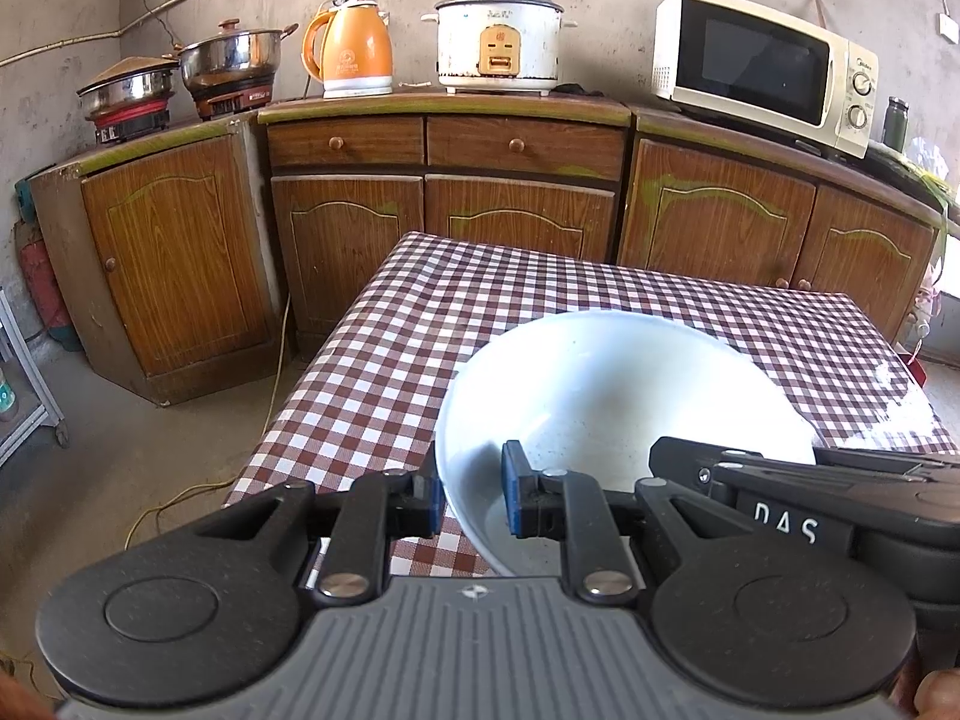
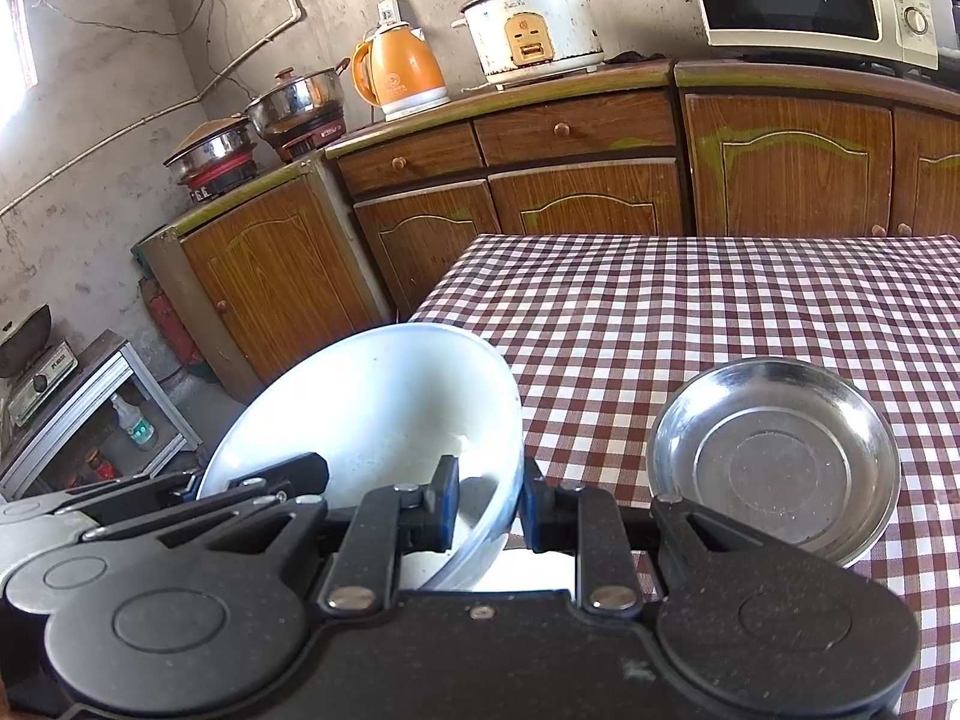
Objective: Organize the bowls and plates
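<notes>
A large white bowl [image 1: 612,396] hangs tilted over the near left part of the checked table [image 1: 432,312]. My left gripper [image 1: 471,495] is shut on the bowl's left rim, one blue pad inside and one outside. My right gripper [image 2: 486,507] is shut on the right rim of the same white bowl [image 2: 384,408]. Part of the right gripper's black body shows at the right of the left wrist view. A shallow steel dish [image 2: 774,456] lies on the checked table [image 2: 690,312] just right of the right gripper.
Wooden cabinets [image 1: 444,222] run along the wall behind the table, carrying pots on burners [image 1: 228,60], an orange kettle [image 1: 354,51], a white rice cooker [image 1: 498,39] and a microwave [image 1: 762,66]. A metal stand [image 2: 84,396] stands on the floor at the left.
</notes>
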Tool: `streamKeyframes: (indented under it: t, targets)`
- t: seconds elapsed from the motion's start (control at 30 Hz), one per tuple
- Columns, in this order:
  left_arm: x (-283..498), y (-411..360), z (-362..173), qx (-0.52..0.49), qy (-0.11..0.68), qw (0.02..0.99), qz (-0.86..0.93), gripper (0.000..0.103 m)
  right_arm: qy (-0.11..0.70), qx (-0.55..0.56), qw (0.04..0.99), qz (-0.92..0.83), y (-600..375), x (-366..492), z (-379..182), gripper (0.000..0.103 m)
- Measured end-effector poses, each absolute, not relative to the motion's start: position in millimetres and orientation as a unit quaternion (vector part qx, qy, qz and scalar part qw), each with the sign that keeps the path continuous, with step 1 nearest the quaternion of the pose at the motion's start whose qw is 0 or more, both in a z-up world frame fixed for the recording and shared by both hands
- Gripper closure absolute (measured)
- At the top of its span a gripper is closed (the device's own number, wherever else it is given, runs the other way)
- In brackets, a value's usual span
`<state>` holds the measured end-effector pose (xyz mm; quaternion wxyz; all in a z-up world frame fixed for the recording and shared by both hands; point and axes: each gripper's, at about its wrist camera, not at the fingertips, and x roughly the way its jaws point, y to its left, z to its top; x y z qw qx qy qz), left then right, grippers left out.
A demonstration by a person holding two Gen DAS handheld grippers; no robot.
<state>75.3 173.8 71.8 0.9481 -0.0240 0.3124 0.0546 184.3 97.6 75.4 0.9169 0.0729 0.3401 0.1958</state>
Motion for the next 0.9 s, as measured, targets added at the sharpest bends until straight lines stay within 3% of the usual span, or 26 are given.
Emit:
streamKeyframes:
  t: [0.9]
  targets:
    - [62,153,54,-0.023,0.328,0.944,0.034,0.084,0.351,0.070,0.918,0.173,77,164,60,0.076]
